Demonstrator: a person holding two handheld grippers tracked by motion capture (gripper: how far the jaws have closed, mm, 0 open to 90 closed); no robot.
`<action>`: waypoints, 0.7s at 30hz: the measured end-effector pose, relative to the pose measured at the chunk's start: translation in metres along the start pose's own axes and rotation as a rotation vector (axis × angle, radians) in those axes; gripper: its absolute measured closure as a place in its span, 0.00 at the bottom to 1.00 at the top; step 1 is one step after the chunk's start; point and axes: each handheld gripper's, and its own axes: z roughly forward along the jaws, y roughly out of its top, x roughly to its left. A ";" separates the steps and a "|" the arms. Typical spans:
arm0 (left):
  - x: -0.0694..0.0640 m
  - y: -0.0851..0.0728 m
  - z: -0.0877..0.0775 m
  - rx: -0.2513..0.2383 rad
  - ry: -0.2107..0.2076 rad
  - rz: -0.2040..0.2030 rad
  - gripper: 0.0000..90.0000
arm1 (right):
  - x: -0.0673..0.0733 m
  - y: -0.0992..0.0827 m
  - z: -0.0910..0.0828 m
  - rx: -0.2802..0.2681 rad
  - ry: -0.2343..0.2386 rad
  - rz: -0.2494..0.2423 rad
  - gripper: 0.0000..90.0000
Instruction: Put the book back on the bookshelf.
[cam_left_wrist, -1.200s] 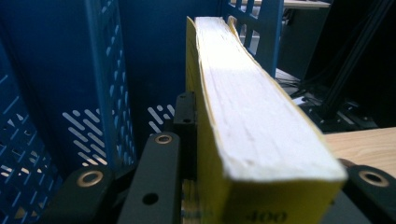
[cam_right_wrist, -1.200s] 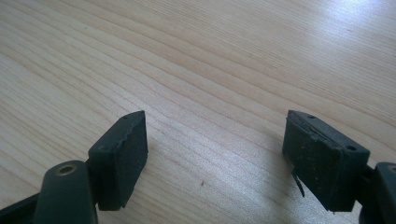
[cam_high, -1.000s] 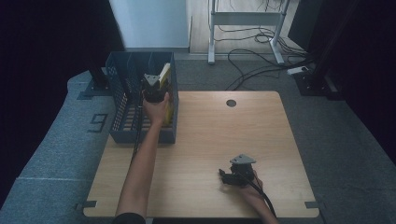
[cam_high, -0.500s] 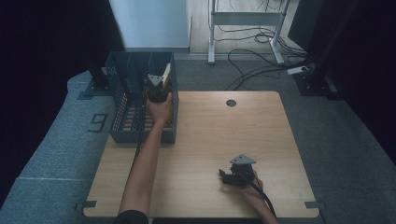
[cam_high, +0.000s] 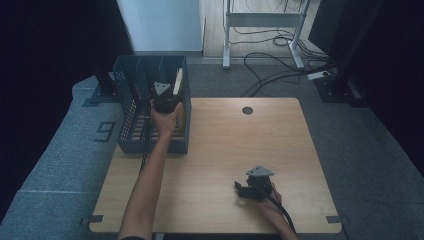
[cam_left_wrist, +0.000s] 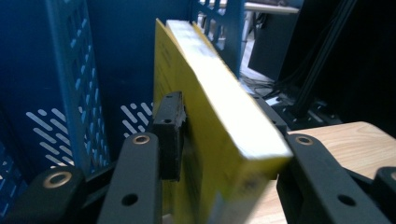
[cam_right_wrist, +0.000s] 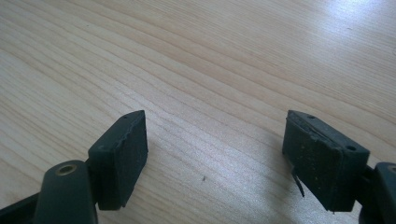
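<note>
While the wooden table (cam_high: 215, 150) lies bare across its middle, we note the work sits at its far left corner, where the blue slotted file rack (cam_high: 131, 95) stands. Our yellow book (cam_left_wrist: 219, 121) stands on edge in the rack's rightmost slot, leaning a little, its pale page edge up. The left claw (cam_high: 165, 97) reaches over it from the near side; its jaws have just been opening, and the book sits between them. The left pad (cam_left_wrist: 169, 135) looks just clear of the cover, though we cannot tell about the far pad, hidden behind the book.

To finish the release well, we judge it best to spread the jaws fully before lifting, then draw straight back along the slot, so no pad drags the cover and tips the book.

The right claw (cam_high: 248, 189) rests near the table's front edge, jaws spread, nothing between them.
</note>
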 end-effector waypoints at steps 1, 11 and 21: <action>0.000 0.000 -0.002 0.000 -0.006 0.002 0.68 | 0.000 0.000 0.000 0.000 0.000 0.000 0.24; 0.001 -0.006 -0.014 0.010 -0.079 -0.022 0.65 | 0.000 0.000 0.000 0.000 0.001 0.000 0.24; 0.000 -0.003 -0.020 0.017 -0.100 -0.011 0.59 | 0.000 0.000 0.000 0.001 0.002 -0.001 0.24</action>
